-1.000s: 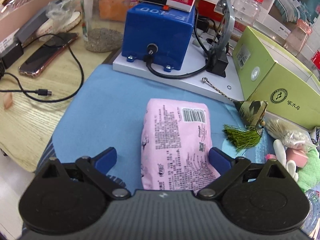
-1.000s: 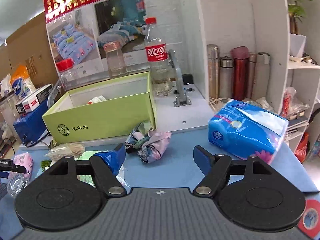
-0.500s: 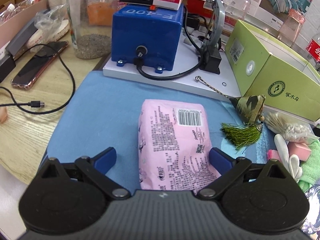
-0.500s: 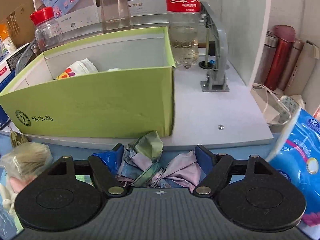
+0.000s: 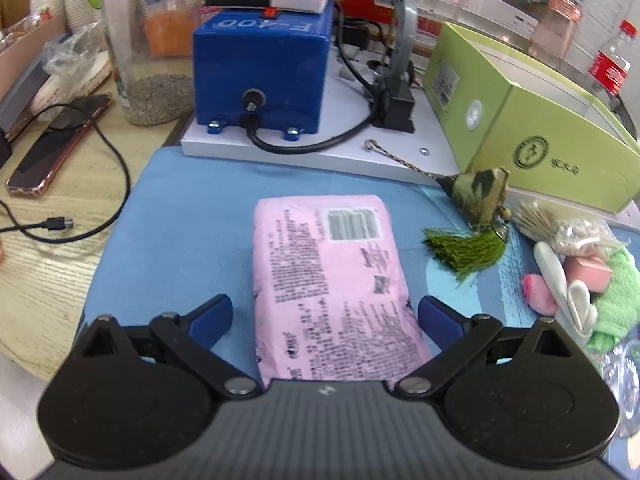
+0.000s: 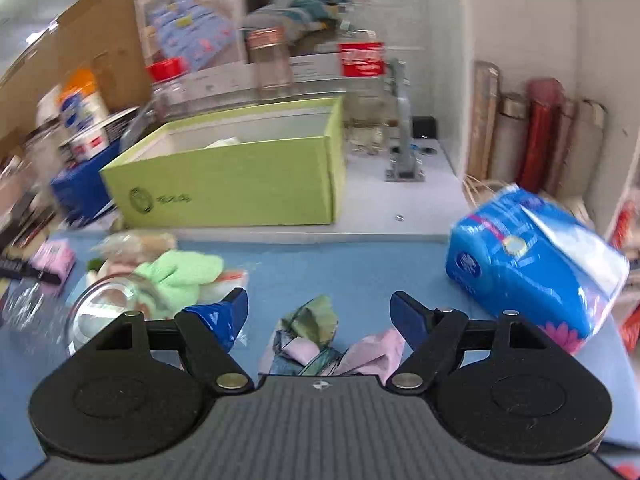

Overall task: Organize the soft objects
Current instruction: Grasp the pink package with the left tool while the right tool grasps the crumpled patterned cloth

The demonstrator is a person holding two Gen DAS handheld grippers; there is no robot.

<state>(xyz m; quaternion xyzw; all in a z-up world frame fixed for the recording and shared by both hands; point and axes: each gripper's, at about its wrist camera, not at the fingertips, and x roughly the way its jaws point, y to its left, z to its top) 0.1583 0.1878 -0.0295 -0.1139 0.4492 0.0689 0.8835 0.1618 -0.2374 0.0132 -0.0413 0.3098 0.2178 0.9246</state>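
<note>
A pink soft pack (image 5: pixel 328 280) lies lengthwise on the blue mat (image 5: pixel 180 220). My left gripper (image 5: pixel 326 312) is open around its near end, with a gap at the left finger (image 5: pixel 212 320). In the blurred right wrist view, a crumpled pastel cloth (image 6: pixel 316 332) lies between the fingers of my open right gripper (image 6: pixel 318 312), and neither pad presses on it. The open green box (image 6: pixel 240 188) stands behind on a white platform, also seen in the left wrist view (image 5: pixel 520 120). A blue tissue pack (image 6: pixel 532 264) sits at the right.
A fuzzy green cloth (image 6: pixel 180 272), a glass jar (image 6: pixel 108 304) and small bagged items crowd the mat's middle. A tasselled sachet (image 5: pixel 480 192) lies by the box. A blue machine (image 5: pixel 260 60), a phone (image 5: pixel 56 148) and cables sit beyond the mat.
The right gripper went in close to the cloth by the green box, then drew back; the cloth still shows between its fingers. The left gripper rolled slightly; the pink pack stayed put.
</note>
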